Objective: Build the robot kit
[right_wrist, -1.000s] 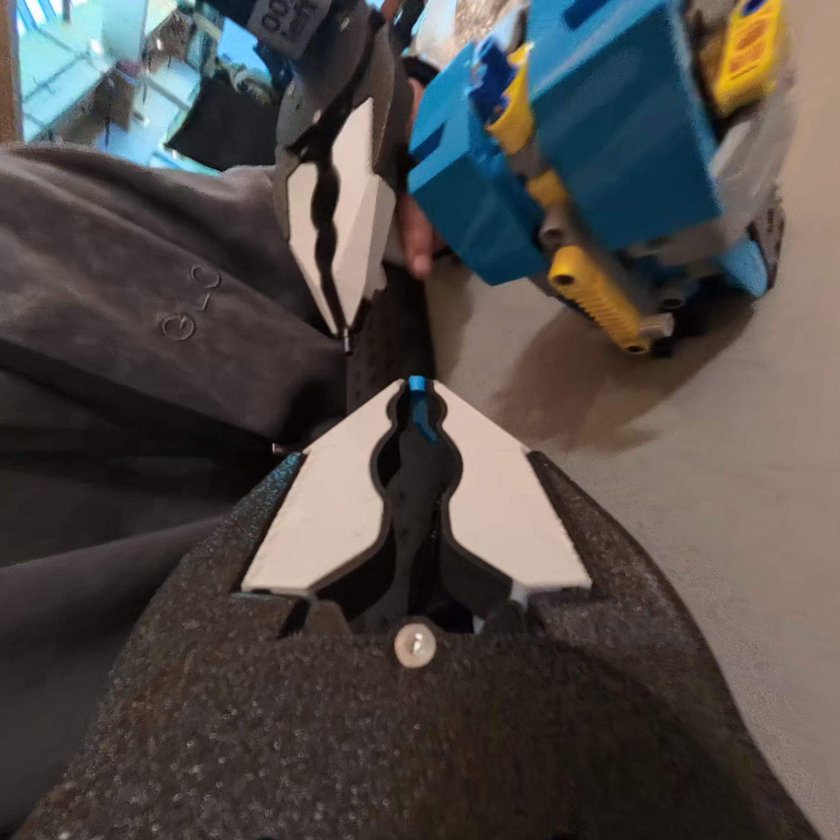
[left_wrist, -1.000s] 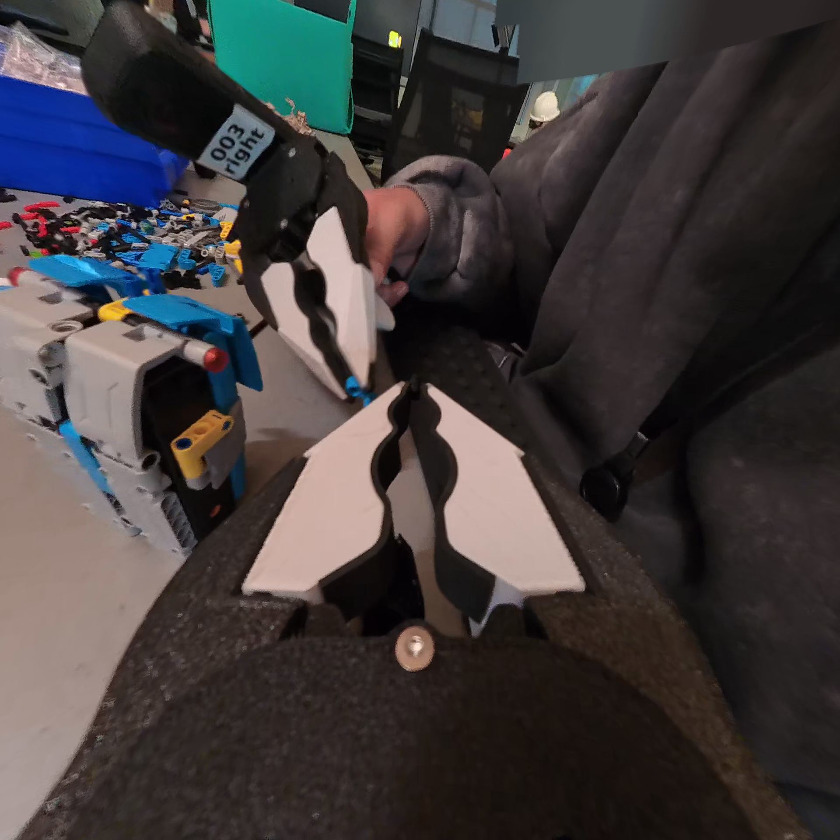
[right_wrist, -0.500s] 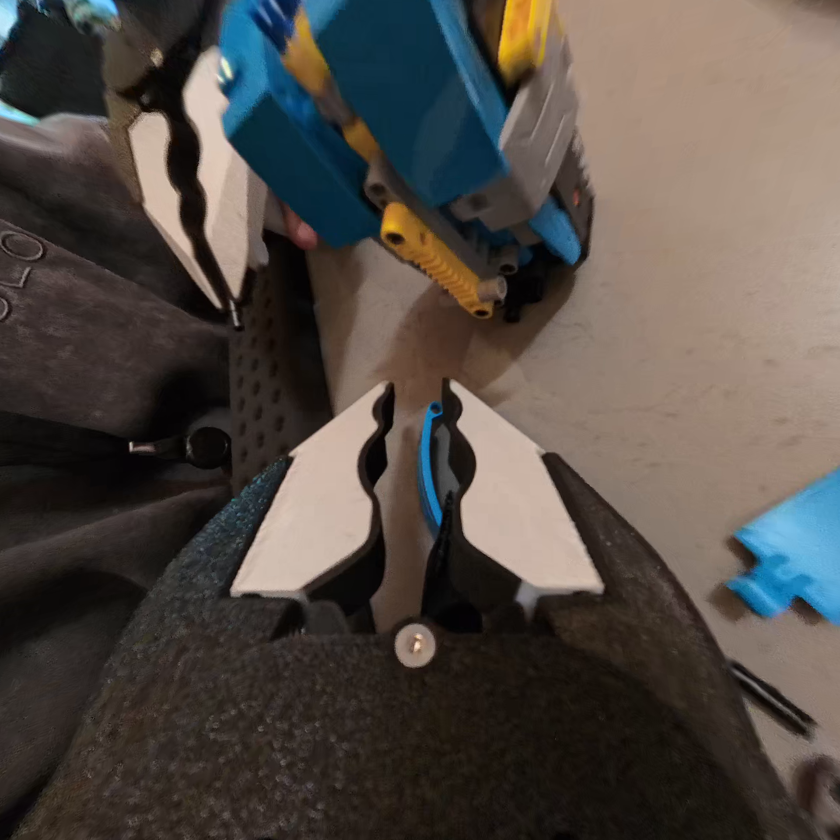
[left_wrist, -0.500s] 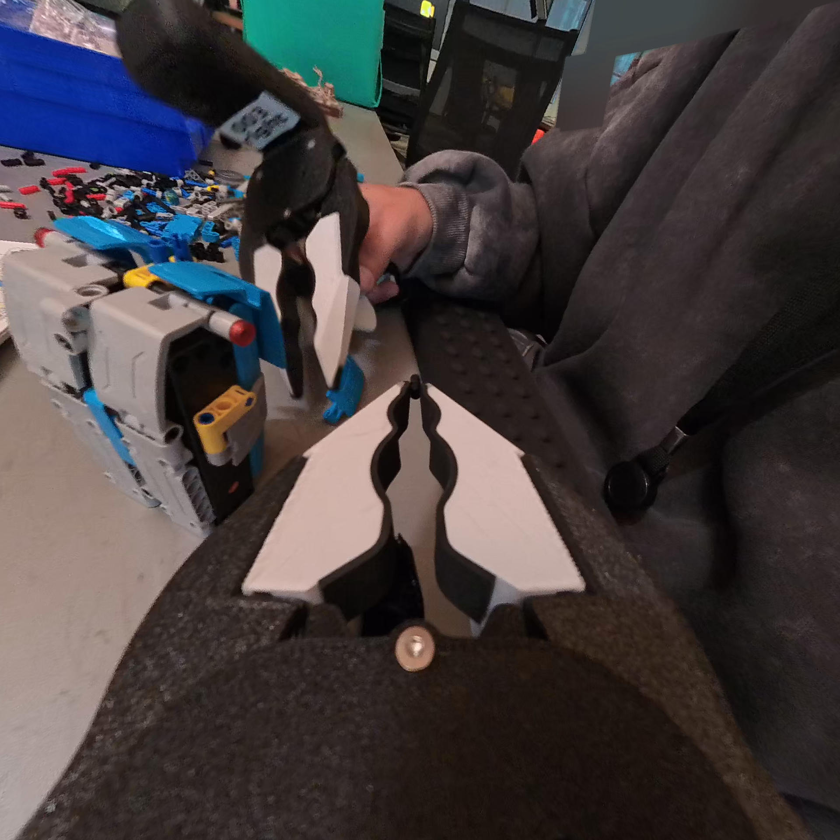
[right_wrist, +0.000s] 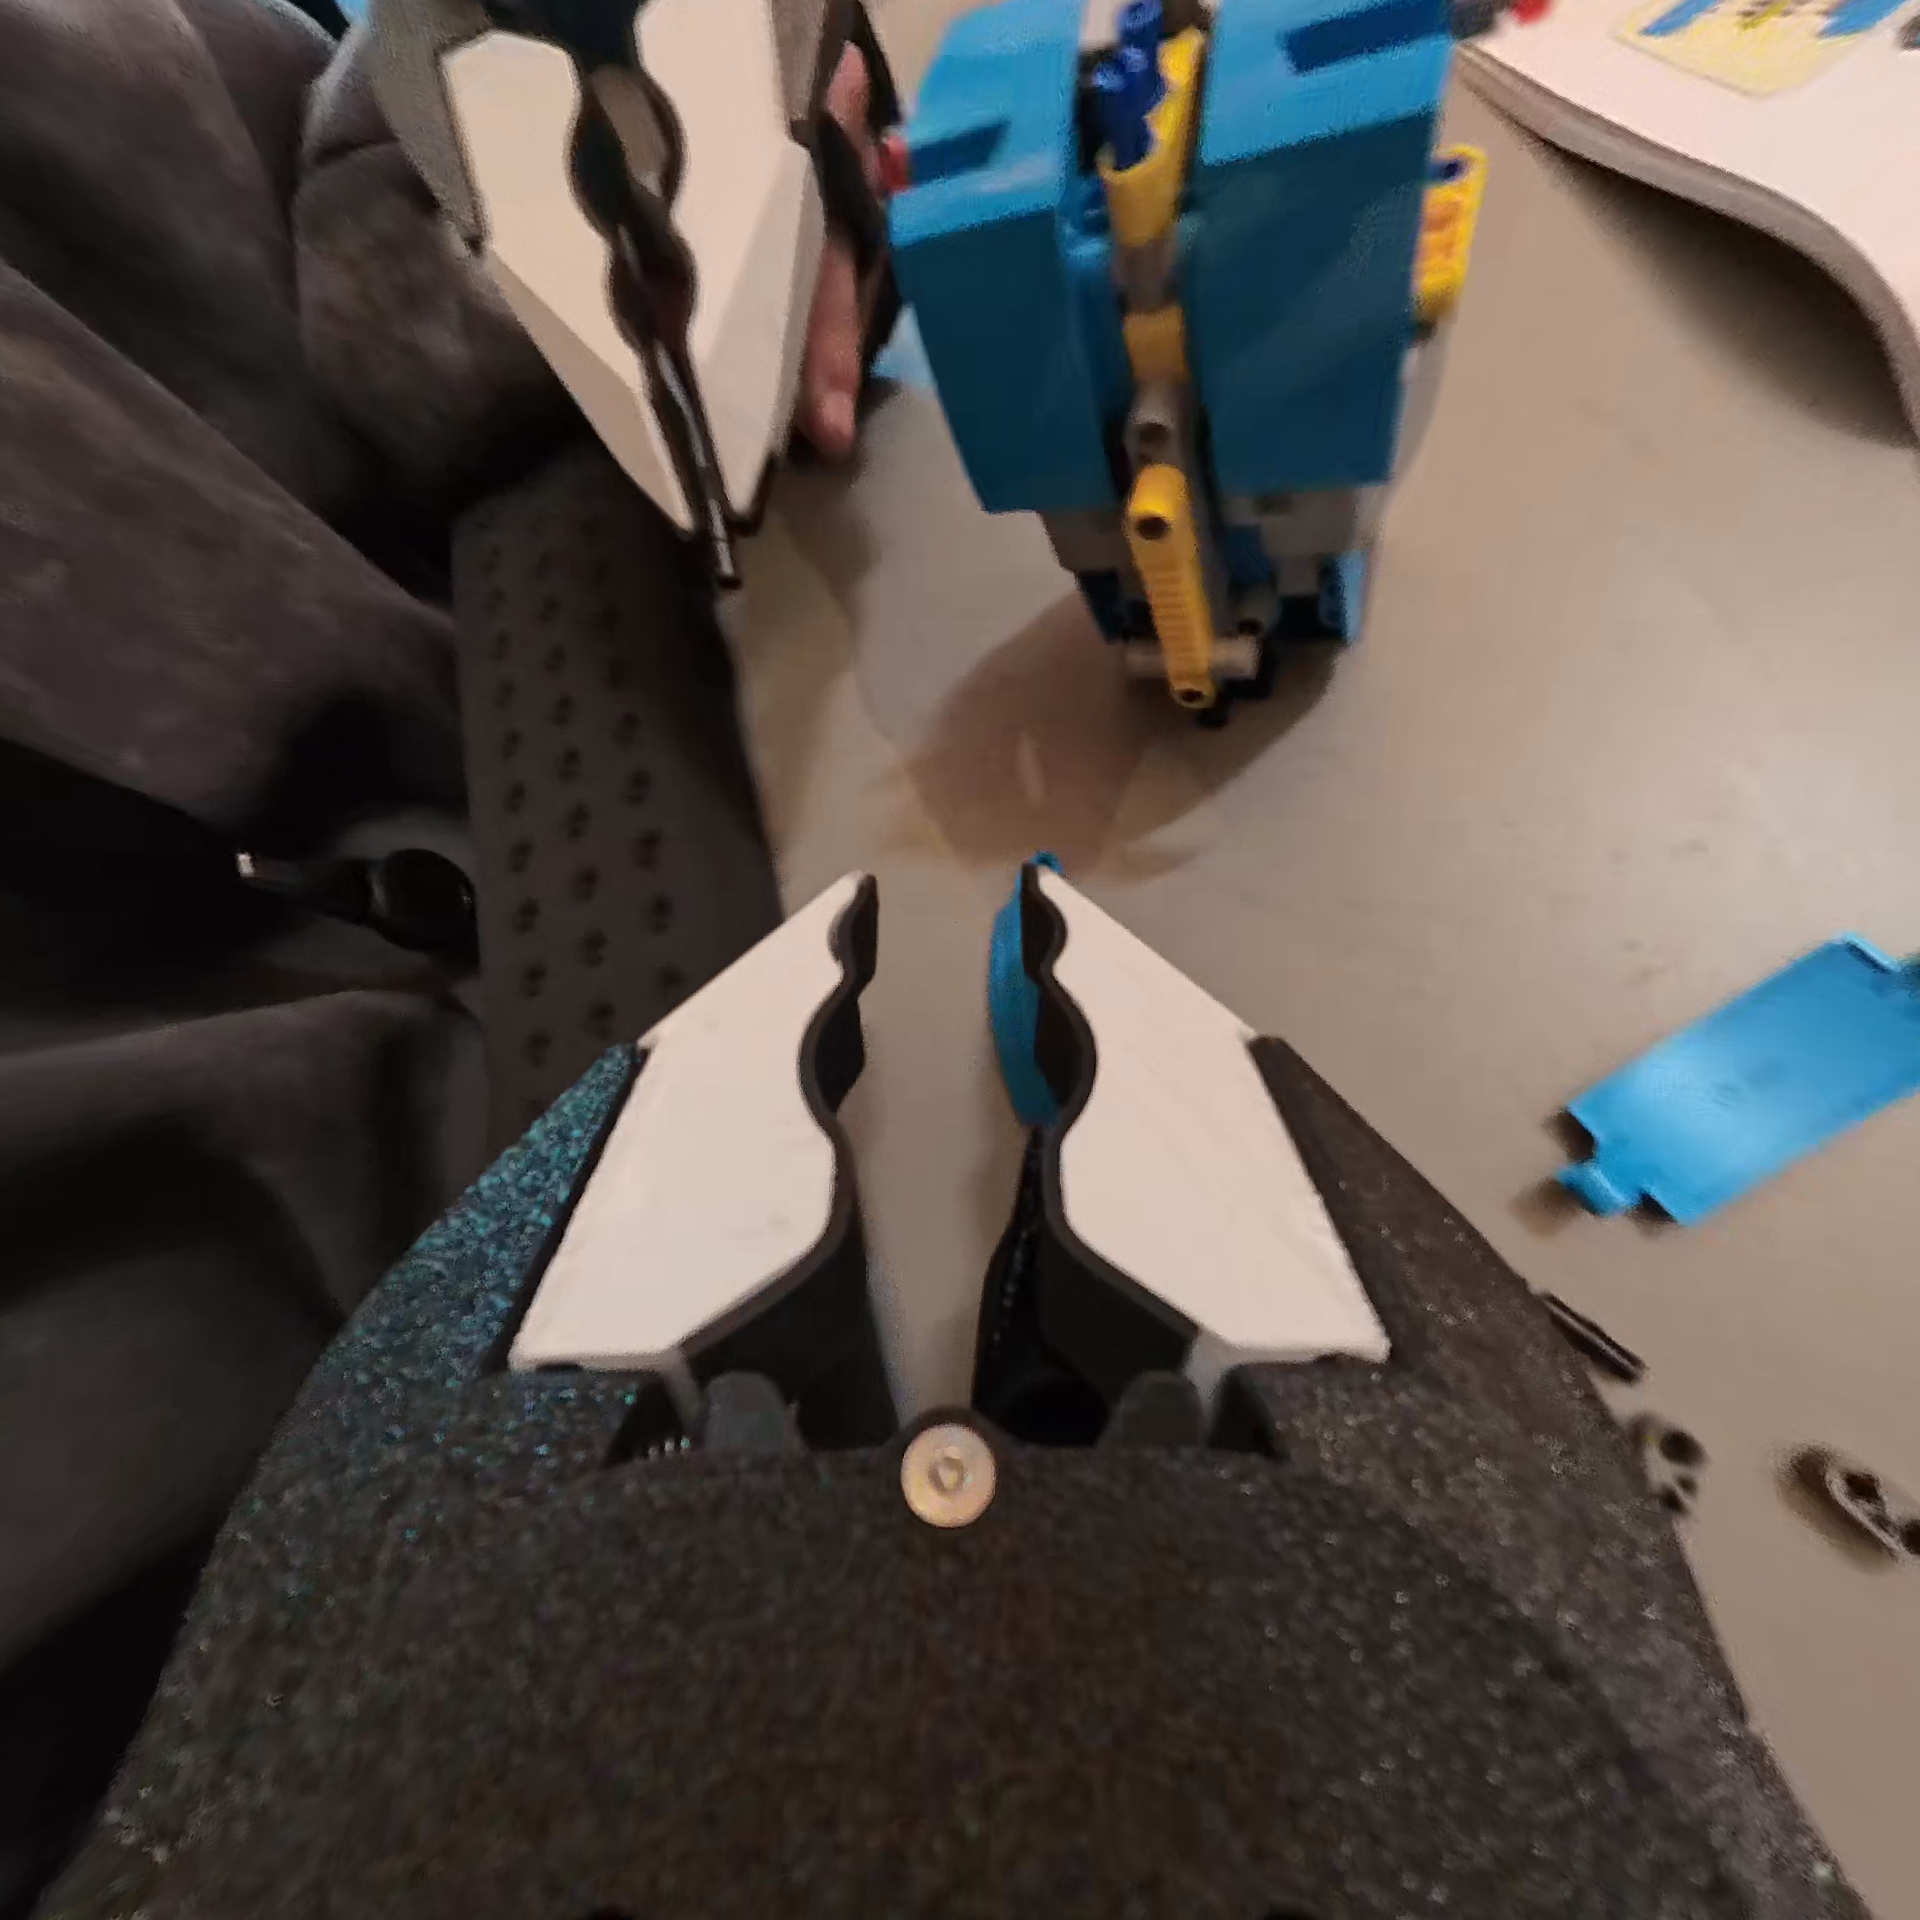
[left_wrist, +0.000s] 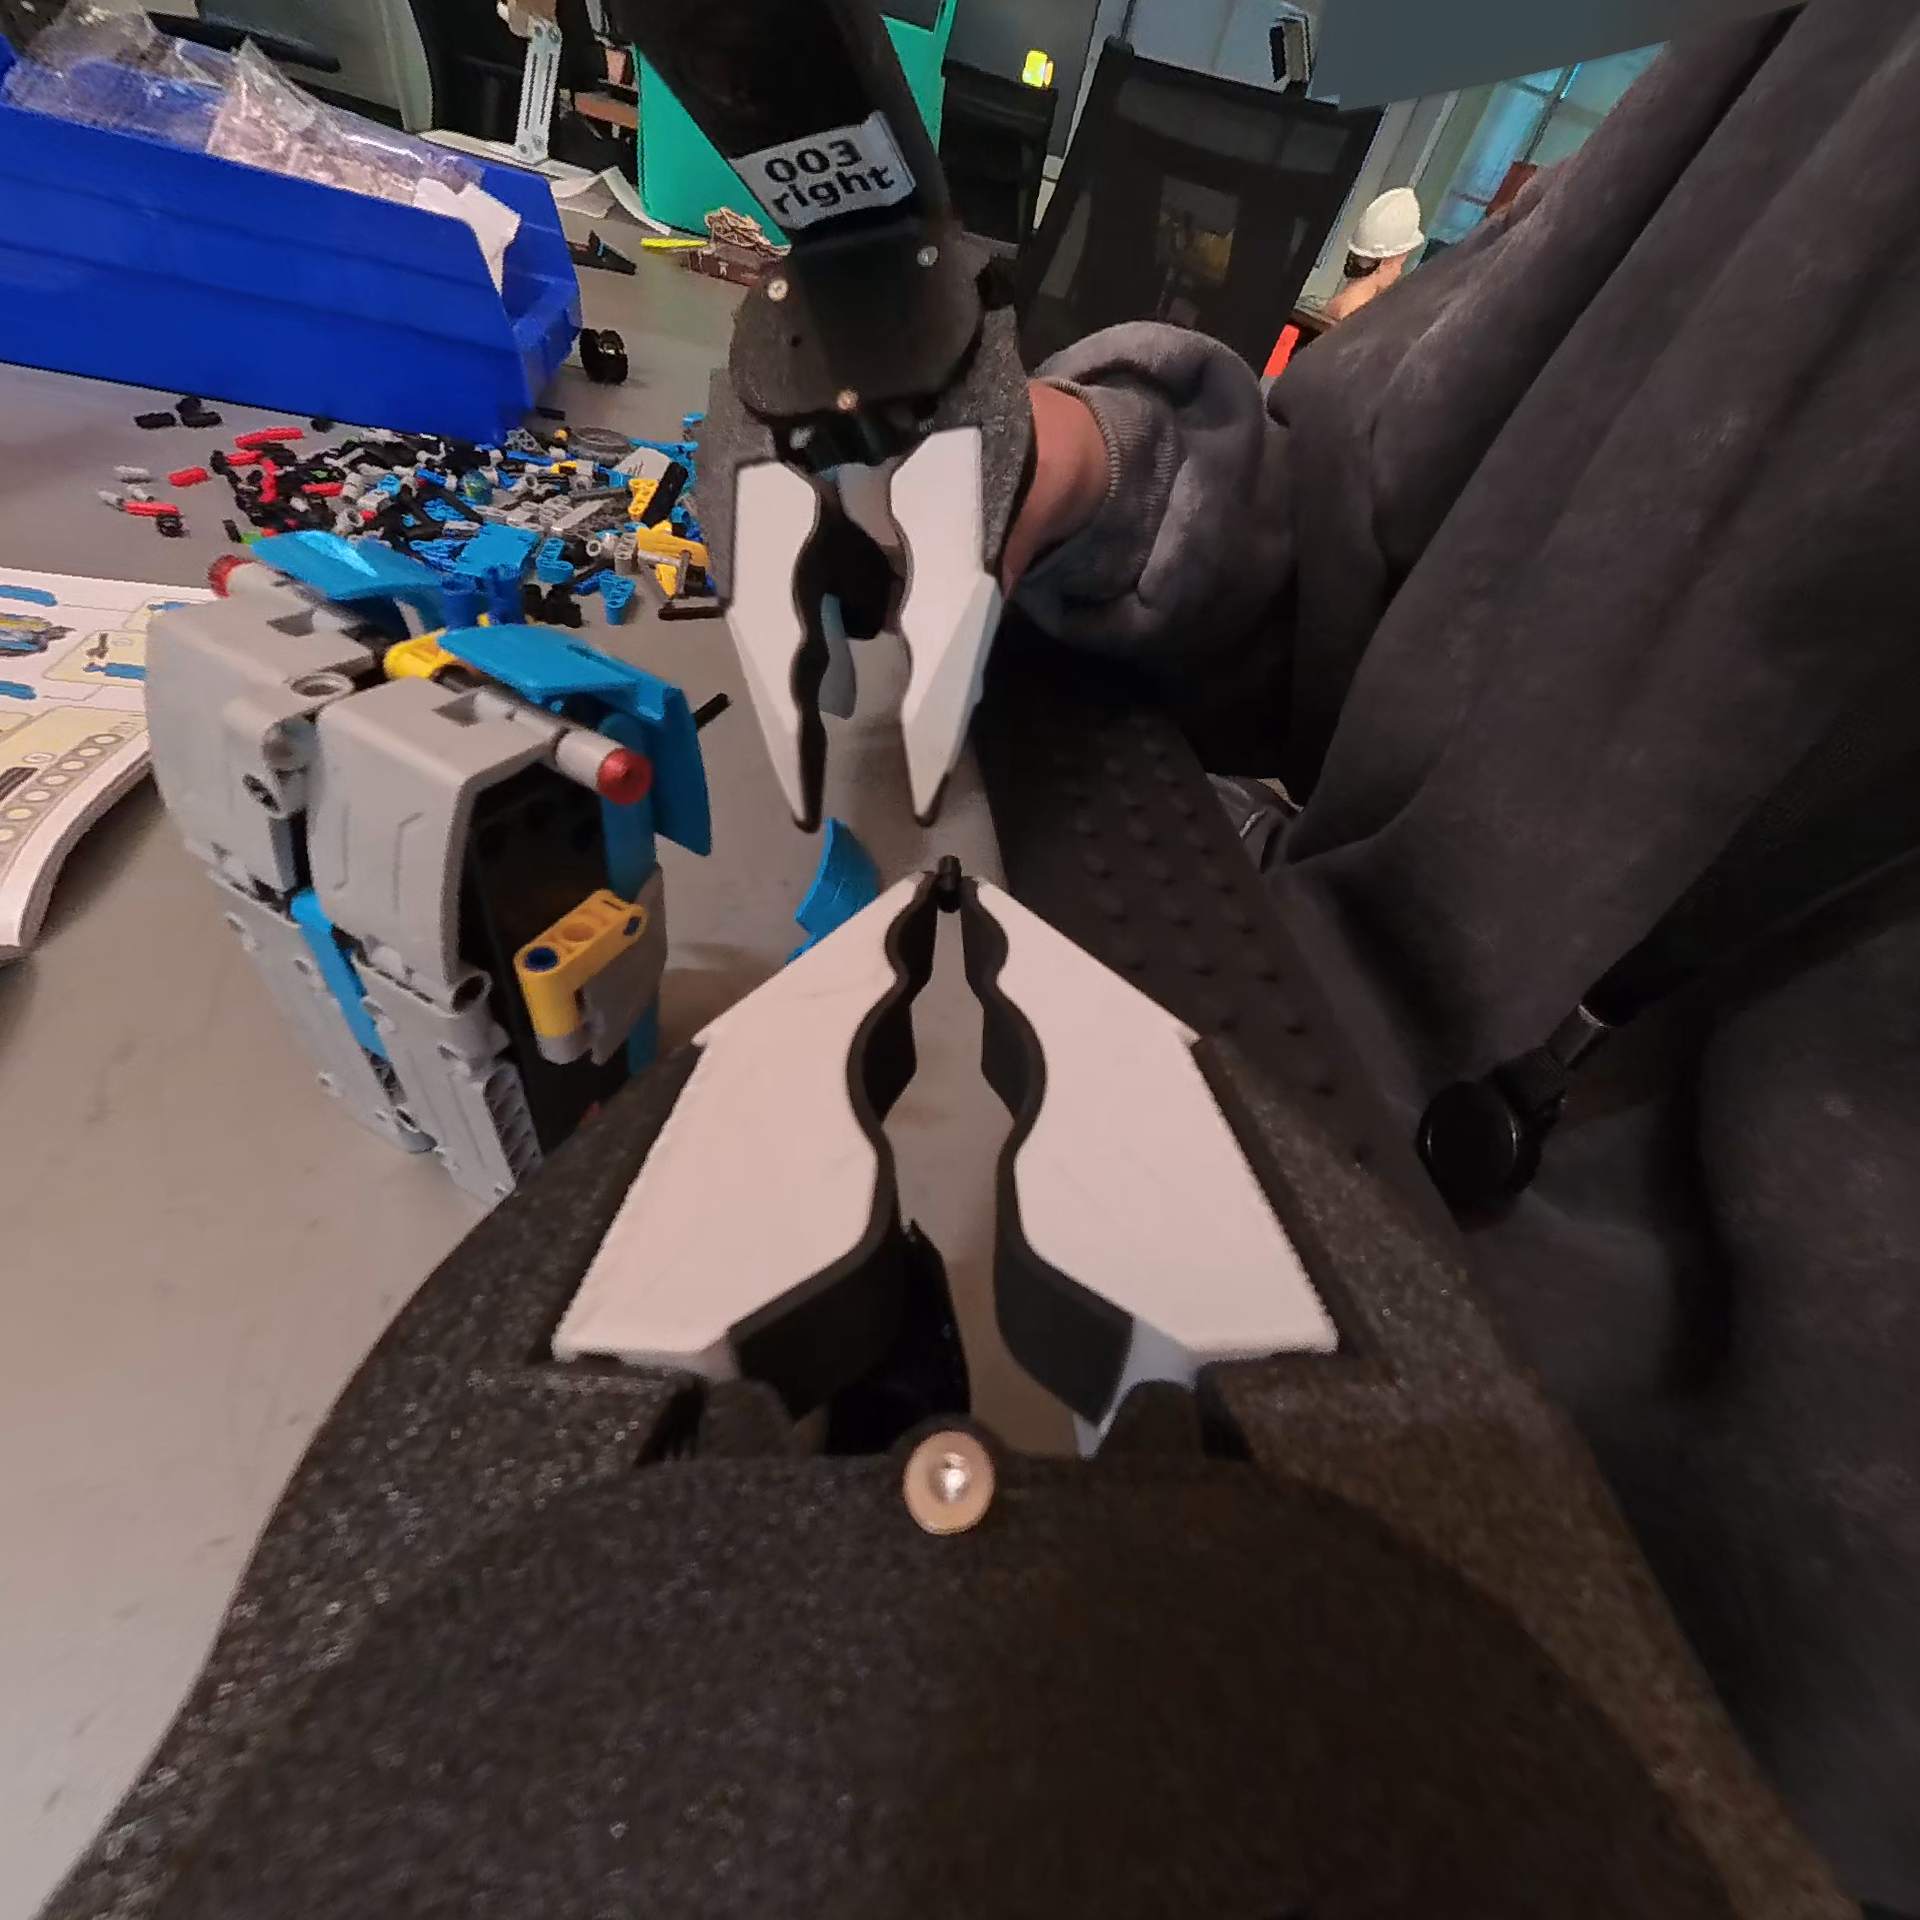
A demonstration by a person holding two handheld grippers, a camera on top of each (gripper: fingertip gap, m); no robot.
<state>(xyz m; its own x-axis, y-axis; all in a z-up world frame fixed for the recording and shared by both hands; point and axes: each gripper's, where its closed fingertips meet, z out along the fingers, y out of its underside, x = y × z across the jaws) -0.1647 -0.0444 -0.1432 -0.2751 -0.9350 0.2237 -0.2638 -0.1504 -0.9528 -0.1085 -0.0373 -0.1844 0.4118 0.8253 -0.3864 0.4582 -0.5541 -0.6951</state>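
My left gripper (left_wrist: 945, 888) is shut on a small black pin (left_wrist: 948, 871) that sticks out of its tips; the pin also shows in the right wrist view (right_wrist: 719, 540). My right gripper (right_wrist: 945, 883) is open, low over the grey table. A small curved blue piece (right_wrist: 1010, 997) lies against the inner side of its right finger. In the left wrist view the right gripper (left_wrist: 862, 816) points down just above that blue piece (left_wrist: 836, 878), close to my left tips. A grey, blue and black brick model (left_wrist: 416, 862) stands to the left.
A blue bin (left_wrist: 260, 270) and a pile of loose small parts (left_wrist: 468, 499) sit behind the model. An instruction booklet (right_wrist: 1714, 156) and a flat blue panel (right_wrist: 1745, 1091) lie on the table. A person's dark sleeve (left_wrist: 1558, 623) and a black perforated strip (left_wrist: 1174, 862) border the right. Across from one pair of fingers to the other is roughly 8 cm.
My right gripper has opened and let go of the blue piece, which now rests by its right finger. It has swung to point down. My left gripper stays shut on the pin.
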